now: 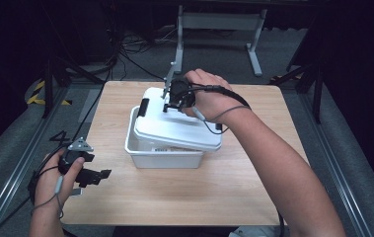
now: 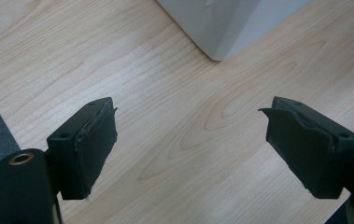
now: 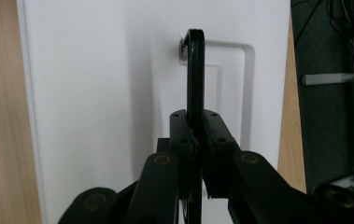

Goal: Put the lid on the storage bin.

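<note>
Left gripper (image 1: 106, 173): held low at the table's left front edge, well apart from the box; in the left gripper view its jaws stand wide apart over bare wood, with nothing between them.
Table (image 1: 253, 187): light wood, bearing the box near its middle.
Box (image 1: 165, 157): white, rectangular, sitting square on the table; a corner of it (image 2: 221, 28) peeks into the top of the left gripper view.
Lid (image 1: 174, 126): white, lying askew on the box, its left side shifted off so the box's left rim and a strip of the inside show; a black clip sits on its far left corner.
Handle (image 3: 194, 74): thin black bail, standing upright from its recess in the lid's top.
Right gripper (image 1: 167, 104): over the lid's far part; in the right gripper view its jaws are clamped tight on the handle.
Step in hand: judged to be moving the lid by its handle, either lifting it off or seating it; the pictures do not settle which.
Next move: calls for a steady, level pull or push on the handle, since the lid hangs from one thin bail and may swing or catch a rim; the free left gripper could steady the box.
</note>
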`<action>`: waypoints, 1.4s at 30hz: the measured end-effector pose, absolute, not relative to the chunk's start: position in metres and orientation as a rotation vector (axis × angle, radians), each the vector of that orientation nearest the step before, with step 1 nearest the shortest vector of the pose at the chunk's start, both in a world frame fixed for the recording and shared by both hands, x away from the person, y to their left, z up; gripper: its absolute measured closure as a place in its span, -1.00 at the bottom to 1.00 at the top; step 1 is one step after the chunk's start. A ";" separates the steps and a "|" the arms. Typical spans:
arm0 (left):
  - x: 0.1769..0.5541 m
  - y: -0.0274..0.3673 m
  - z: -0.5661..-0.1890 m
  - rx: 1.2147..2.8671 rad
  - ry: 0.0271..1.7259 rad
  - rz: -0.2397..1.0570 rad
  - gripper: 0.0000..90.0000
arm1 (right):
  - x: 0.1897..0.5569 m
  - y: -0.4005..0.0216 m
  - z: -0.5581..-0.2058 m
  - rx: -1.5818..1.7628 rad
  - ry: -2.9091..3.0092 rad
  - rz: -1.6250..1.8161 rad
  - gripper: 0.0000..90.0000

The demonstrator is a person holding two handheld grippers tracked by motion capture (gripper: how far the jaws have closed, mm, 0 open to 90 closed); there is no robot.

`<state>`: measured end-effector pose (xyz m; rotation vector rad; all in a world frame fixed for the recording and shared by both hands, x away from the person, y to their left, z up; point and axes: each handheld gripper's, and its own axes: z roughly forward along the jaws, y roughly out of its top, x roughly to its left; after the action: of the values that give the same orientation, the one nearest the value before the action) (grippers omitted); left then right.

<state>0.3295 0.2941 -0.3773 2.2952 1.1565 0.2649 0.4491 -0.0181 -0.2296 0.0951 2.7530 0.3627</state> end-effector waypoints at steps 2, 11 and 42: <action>0.333 0.294 -0.379 2.287 1.143 0.250 -0.62 | 0.450 -0.009 -0.234 0.076 2.758 0.350 0.89; 0.335 0.294 -0.379 2.290 1.134 0.248 -0.62 | 0.455 0.005 -0.246 0.028 2.770 0.327 0.89; 0.336 0.293 -0.379 2.299 1.126 0.254 -0.62 | 0.454 0.029 -0.272 -0.075 2.775 0.280 0.88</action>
<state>0.3357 0.2927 -0.3789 2.2988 1.1262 0.2544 0.4541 0.0290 -0.2721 -0.0755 2.7755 0.2802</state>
